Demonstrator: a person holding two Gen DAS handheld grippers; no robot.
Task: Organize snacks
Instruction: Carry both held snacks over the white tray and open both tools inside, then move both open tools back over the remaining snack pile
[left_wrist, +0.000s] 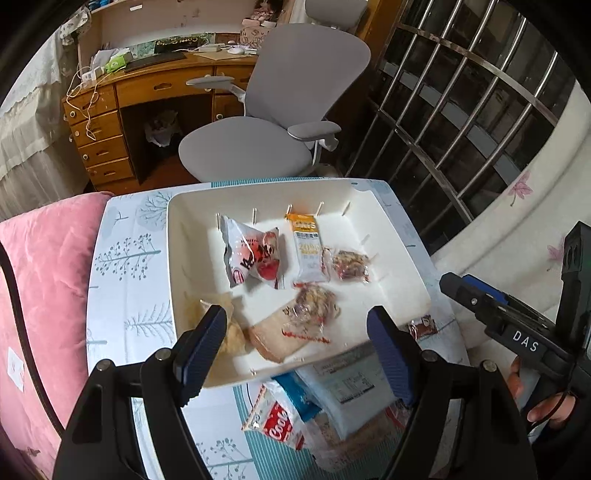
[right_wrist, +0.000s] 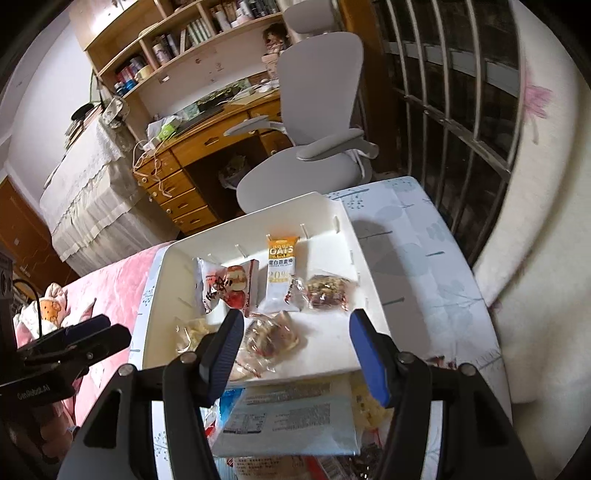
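The bench (left_wrist: 122, 258), under a tree-print cloth, carries everything. Just ahead of both pairs of fingers sits the white tray (left_wrist: 192, 221), its slotted walls bare of dividers.

Inside the tray, at the far wall beyond the fingertips, lie a red-and-white packet (left_wrist: 255, 258), an oats bar (left_wrist: 308, 251) and a small clear nut pack (left_wrist: 351, 264). Nearer, between the left gripper (left_wrist: 297, 339) fingers as its camera sees them, lie a second nut pack (left_wrist: 314, 306) over a tan wrapped cake (left_wrist: 277, 338), with a pale crinkled packet (left_wrist: 231, 332) just behind the left-hand finger.

On the near side of the tray, under the fingers, waits the unsorted heap: a large pale-blue packet (right_wrist: 291, 417), face down, on top, a red cookie packet (left_wrist: 279, 424) beside it, and a small dark sachet (left_wrist: 423, 326) at the tray's right corner.

The left gripper's fingers stand wide apart with nothing between the pads, so it looks to have just let a snack go into the tray. The right gripper (right_wrist: 297, 349) also stands apart and empty, hovering over the tray's near edge.

The step in hand seems to be loading snacks from heap to tray. Next, a gripper must draw back and drop toward the heap; the big flat packet wants a pinch at an edge, as its face gives no purchase.
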